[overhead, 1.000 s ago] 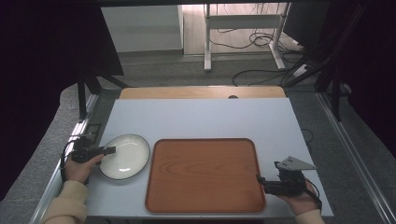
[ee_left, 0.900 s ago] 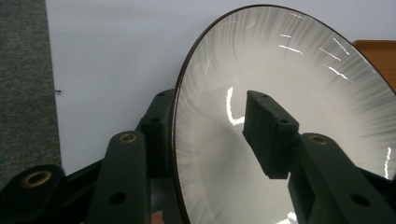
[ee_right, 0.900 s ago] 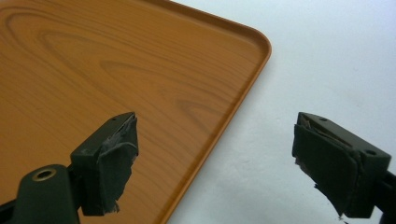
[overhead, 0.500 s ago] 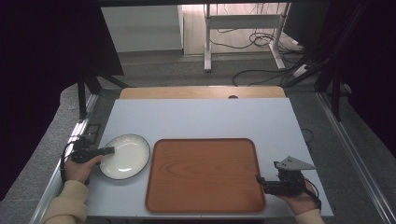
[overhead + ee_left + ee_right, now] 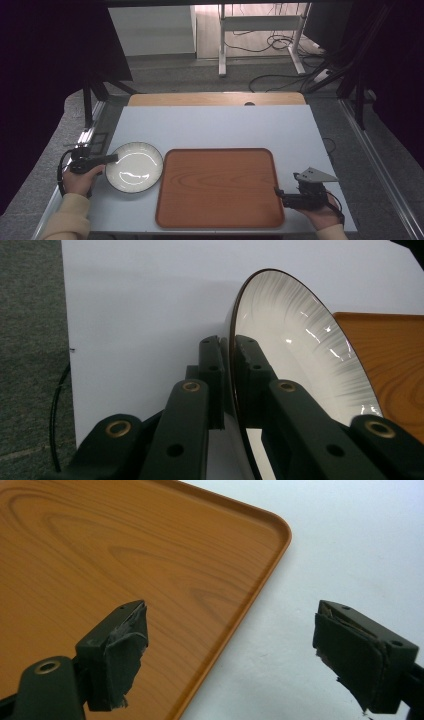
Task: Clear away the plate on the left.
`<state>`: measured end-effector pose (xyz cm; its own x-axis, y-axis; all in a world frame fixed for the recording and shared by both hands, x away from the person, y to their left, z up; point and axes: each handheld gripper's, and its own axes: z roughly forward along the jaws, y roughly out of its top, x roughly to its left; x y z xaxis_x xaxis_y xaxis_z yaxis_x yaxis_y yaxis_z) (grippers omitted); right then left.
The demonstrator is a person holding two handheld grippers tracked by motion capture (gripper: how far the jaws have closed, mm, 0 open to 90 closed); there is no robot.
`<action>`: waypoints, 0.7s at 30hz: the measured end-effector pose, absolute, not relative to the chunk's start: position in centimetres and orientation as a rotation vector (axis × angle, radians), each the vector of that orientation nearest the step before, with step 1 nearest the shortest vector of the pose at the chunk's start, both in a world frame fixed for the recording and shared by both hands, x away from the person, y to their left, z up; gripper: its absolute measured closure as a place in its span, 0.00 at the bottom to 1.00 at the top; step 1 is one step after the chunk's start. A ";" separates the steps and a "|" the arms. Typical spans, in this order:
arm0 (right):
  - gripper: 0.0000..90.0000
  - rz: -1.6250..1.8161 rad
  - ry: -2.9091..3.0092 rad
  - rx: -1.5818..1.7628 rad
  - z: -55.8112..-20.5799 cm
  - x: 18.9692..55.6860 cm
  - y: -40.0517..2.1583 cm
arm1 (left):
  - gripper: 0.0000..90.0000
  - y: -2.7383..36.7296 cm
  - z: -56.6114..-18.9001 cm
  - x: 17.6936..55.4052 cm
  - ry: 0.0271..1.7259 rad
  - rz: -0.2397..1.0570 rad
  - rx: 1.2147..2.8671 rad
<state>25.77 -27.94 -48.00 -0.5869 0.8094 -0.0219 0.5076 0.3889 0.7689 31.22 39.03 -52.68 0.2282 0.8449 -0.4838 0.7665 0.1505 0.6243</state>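
From above, the plate (image 5: pixel 133 166) lies on the white counter (image 5: pixel 215 127) just left of the wooden tray (image 5: pixel 219 187), the left gripper (image 5: pixel 111 158) at its left rim, while the right gripper (image 5: pixel 278 192) hovers at the tray's right edge. In the left gripper view the jaws, which have just been closing, are clamped on the plate (image 5: pixel 300 345) rim, one pad above it and one below; in the right gripper view the jaws stand wide apart, one over the tray (image 5: pixel 125 555) and one over the counter (image 5: pixel 350 545), its edge between them, nothing gripped
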 end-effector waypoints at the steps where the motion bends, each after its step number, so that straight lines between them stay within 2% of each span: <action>1: 0.16 1.044 2.257 1.137 -48.0 25.8 -28.0 | 0.93 39.0 -52.6 31.2 1.539 0.113 1.615; 21: 0.16 1.046 2.252 1.139 -47.9 25.7 -28.0 | 0.92 40.1 -51.4 29.9 1.536 0.198 1.514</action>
<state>25.75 -28.00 -47.93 -0.5840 0.8114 -0.0226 0.5063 0.3859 0.7712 29.94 40.14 -51.36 0.2018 0.8494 -0.4876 0.6985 0.2241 0.6796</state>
